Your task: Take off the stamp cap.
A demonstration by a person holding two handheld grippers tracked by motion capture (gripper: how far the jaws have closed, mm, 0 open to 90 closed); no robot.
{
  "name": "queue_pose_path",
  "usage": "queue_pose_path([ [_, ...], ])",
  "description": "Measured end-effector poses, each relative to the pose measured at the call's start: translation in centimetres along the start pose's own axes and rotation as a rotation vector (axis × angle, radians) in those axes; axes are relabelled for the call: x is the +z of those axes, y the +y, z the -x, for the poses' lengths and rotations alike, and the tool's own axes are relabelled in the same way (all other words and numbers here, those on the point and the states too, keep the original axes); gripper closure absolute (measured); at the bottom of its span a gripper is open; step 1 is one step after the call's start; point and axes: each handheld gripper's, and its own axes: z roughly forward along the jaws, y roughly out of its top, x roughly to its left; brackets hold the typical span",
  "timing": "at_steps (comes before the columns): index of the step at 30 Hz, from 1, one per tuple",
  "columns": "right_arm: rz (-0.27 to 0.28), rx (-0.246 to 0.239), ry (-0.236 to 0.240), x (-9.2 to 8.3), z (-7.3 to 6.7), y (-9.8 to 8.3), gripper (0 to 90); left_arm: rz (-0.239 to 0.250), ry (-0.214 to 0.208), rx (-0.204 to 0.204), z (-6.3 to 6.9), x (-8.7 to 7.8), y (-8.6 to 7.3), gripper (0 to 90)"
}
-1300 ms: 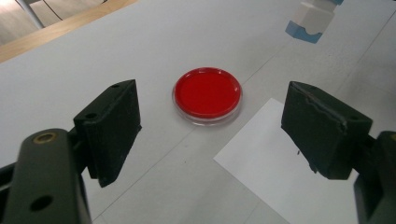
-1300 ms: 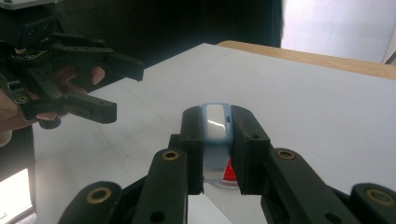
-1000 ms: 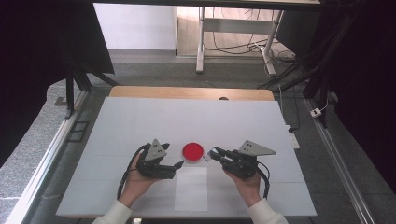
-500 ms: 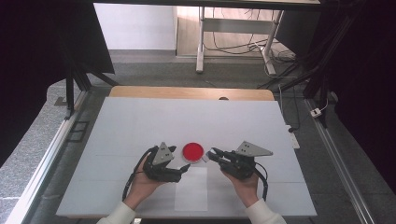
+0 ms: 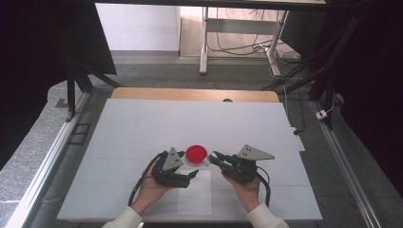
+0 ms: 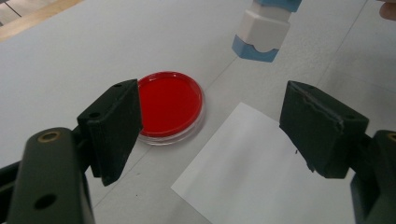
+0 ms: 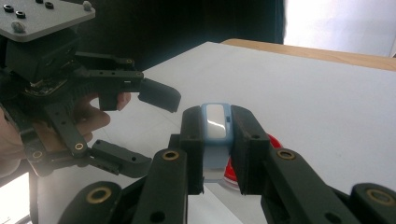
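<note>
1. My right claw [image 7: 212, 140] is clamped on a small blue-and-white block [image 7: 215, 122]; its pads press the block's two long sides.
2. The block hangs just beside the red dish [image 5: 196, 153], on the dish's right in the high view, above the table [image 5: 142, 123] and not touching it.
3. In the right gripper view the block's long axis runs along my jaws, white face up, one short end pointing out past the tips toward my left claw [image 7: 140, 130].
4. In the left gripper view the block [image 6: 265, 29] shows beyond the dish [image 6: 169, 103], notched blue end down toward the table.
5. My left claw [image 6: 210, 121] stands wide apart with nothing between the pads, just on the near side of the dish.
6. A white sheet [image 5: 195, 192] lies flat on the table, near side of the dish, between my two hands.
7. Nothing stands between the block and the dish; the left claw's open jaws are close beside both.
8. The dish lies flat, and its red fill is level.
</note>
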Motion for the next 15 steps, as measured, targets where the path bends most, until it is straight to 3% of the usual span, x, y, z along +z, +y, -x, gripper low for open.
queue_pose_path([
  [15,0.001,0.004,0.004,0.57,-0.59,-0.17,75.2,0.003,0.006,0.011,0.90,0.78,0.03,22.3],
])
